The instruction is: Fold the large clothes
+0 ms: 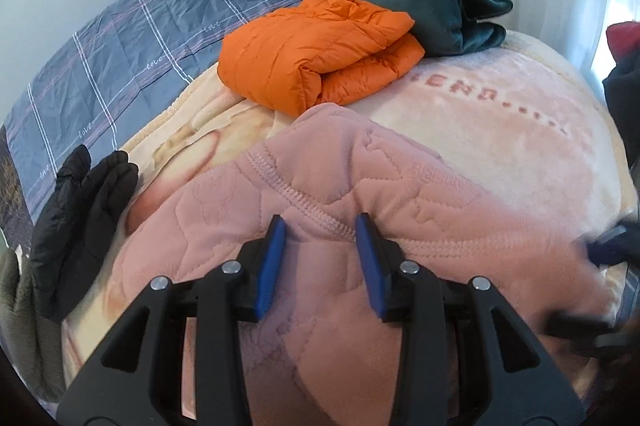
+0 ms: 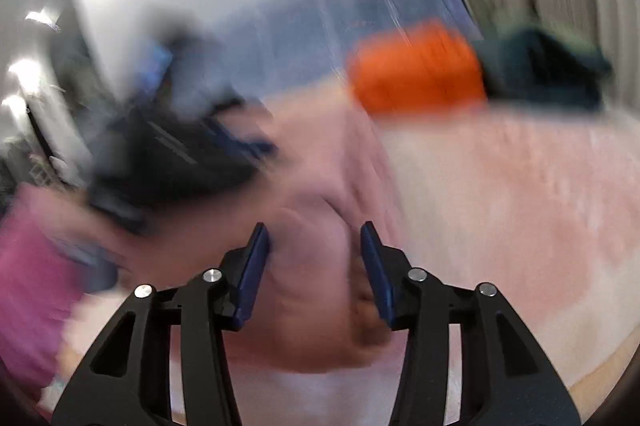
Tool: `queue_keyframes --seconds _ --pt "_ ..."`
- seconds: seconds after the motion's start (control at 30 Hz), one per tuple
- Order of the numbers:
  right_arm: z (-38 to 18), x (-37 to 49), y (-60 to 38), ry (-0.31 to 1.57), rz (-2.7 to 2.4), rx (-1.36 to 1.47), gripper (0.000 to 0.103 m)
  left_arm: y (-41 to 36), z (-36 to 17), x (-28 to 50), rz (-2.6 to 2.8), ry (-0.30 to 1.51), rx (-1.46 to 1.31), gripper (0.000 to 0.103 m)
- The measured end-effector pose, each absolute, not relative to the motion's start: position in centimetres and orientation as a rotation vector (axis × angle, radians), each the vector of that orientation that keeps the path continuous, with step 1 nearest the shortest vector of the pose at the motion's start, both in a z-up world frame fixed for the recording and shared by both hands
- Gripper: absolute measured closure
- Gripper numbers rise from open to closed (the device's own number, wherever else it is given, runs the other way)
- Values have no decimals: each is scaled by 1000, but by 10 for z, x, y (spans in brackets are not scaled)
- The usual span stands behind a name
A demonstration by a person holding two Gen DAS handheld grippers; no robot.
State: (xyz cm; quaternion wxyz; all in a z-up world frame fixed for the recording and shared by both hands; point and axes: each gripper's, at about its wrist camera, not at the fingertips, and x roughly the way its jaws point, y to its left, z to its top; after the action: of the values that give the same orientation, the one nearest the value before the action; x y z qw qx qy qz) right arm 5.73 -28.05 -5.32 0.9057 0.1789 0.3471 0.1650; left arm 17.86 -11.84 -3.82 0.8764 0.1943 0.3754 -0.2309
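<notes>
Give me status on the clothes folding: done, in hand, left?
Done: orange jacket and dark green garment lie folded at the far side. In hand: pink quilted garment, bunched between the left gripper fingers. Left: black jacket, apparently unfolded.

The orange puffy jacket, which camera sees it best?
The left wrist view shows the orange puffy jacket best: it is sharp there, folded on the bed beside a dark green garment, with its quilted stitching clear. The right wrist view shows only a blurred orange patch, no detail.
</notes>
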Motion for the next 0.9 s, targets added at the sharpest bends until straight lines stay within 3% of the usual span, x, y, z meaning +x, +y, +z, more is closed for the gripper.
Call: queue_keyframes --seconds 0.37,0.4,0.5,0.63,0.9 --pt "-51 50 -286 711 342 384 51 -117 -30 168 -467 717 390 62" --pt "-51 47 -286 709 342 381 51 -108 -20 158 -468 692 354 58" --pt "-54 51 -286 706 345 384 51 -89 -5 124 -465 623 327 29" --pt "-55 52 -288 700 358 396 50 -61 -13 54 -384 539 416 21" --pt "-55 47 -286 687 350 389 49 -42 -57 -47 -395 594 449 20"
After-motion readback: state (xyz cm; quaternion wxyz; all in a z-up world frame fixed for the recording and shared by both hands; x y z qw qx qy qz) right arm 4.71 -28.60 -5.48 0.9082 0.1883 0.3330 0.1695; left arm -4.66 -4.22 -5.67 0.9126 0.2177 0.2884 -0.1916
